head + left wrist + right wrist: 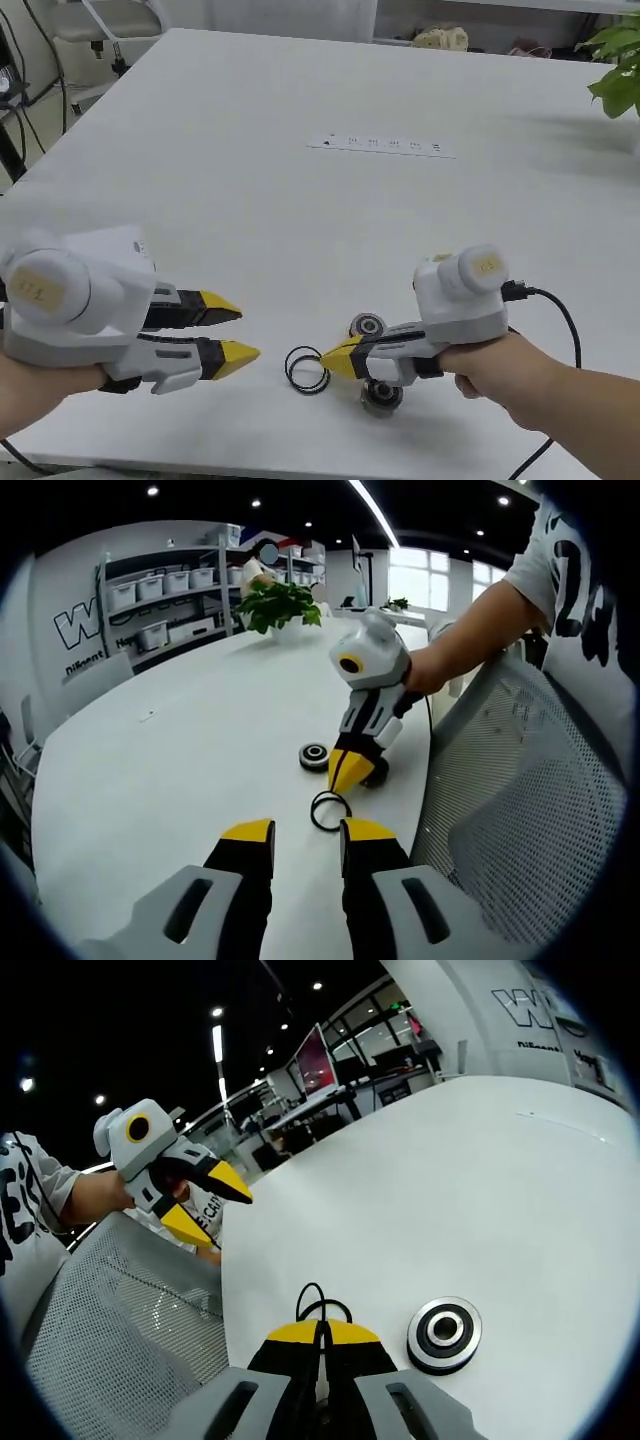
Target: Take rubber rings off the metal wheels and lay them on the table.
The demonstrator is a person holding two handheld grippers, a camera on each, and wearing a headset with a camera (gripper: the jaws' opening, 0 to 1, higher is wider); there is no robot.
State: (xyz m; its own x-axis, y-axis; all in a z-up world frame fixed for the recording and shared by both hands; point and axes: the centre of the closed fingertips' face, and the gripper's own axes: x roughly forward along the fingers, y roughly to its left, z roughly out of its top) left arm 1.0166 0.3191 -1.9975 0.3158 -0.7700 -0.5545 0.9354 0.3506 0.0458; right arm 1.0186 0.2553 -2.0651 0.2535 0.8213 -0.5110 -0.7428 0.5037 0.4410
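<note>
Two thin black rubber rings (307, 368) (330, 810) lie overlapping on the white table (300, 200) near its front edge. My right gripper (340, 358) (322, 1332) is shut, its yellow tips touching the right side of the rings; whether it pinches one I cannot tell. One metal wheel (367, 325) (443, 1333) (314, 756) lies flat just beyond that gripper. A second wheel (381, 396) sits under it, partly hidden. My left gripper (235, 330) (308, 832) hovers open a short way left of the rings, with nothing between its jaws.
A white power strip (380, 145) lies mid-table, far back. A green plant (615, 70) stands at the far right. The right gripper's black cable (560, 310) trails off the front edge. A grey mesh chair (520, 810) is close to the table edge.
</note>
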